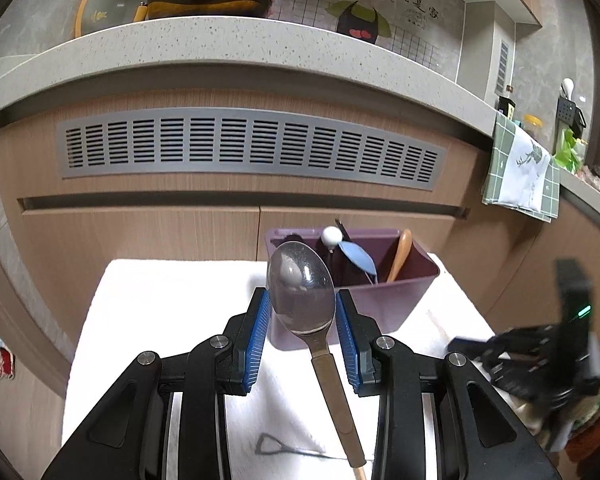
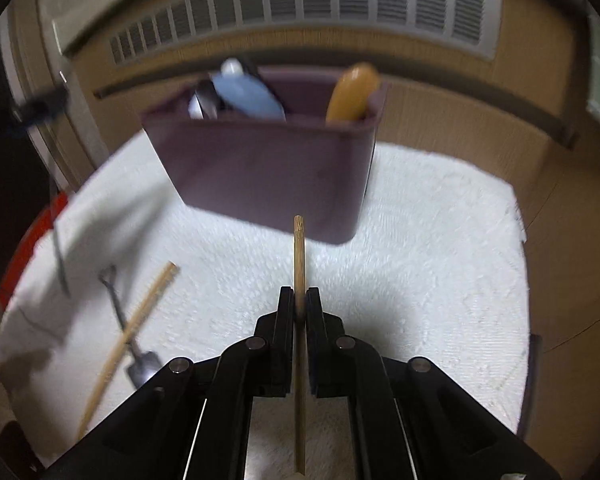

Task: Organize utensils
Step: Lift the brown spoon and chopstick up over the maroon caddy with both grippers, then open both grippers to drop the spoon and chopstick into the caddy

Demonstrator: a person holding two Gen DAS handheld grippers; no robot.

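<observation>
Nearest in the left wrist view, the left hand-held gripper point(image 1: 301, 312) grasps a large metal spoon with a brownish handle point(image 1: 302, 286) by the edges of its bowl, blue ribbed pads on either side and the handle trailing back between the arms. Polished steel of this shape is stiff and fairly weighty but slippery, so a pinch across the curved bowl looks liable to let it twist. A hold low on the flat handle would be surer.

In the right wrist view, the right hand-held gripper point(image 2: 300, 300) is clenched on a thin wooden chopstick point(image 2: 299, 248), whose tip juts forward toward the bin while the rest runs back between the fingers. It is light, rigid and round, and could roll in the pads. Gripped near the middle as it is, it should stay aligned.

On the white towel-covered surface point(image 2: 420, 272), to the left, lie a second wooden chopstick point(image 2: 140, 312) crossed over a small dark metal shovel-shaped spoon point(image 2: 118, 312). Both are light, slender pieces lying flat, so they are best pinched at mid-length.

Beyond stands the purple plastic bin point(image 2: 268, 176), already holding a wooden spoon point(image 2: 352, 92), a pale blue utensil point(image 2: 248, 96) and a white-knobbed piece point(image 1: 332, 235). Behind it is a wooden cabinet front with a grey vent grille point(image 1: 252, 148).
</observation>
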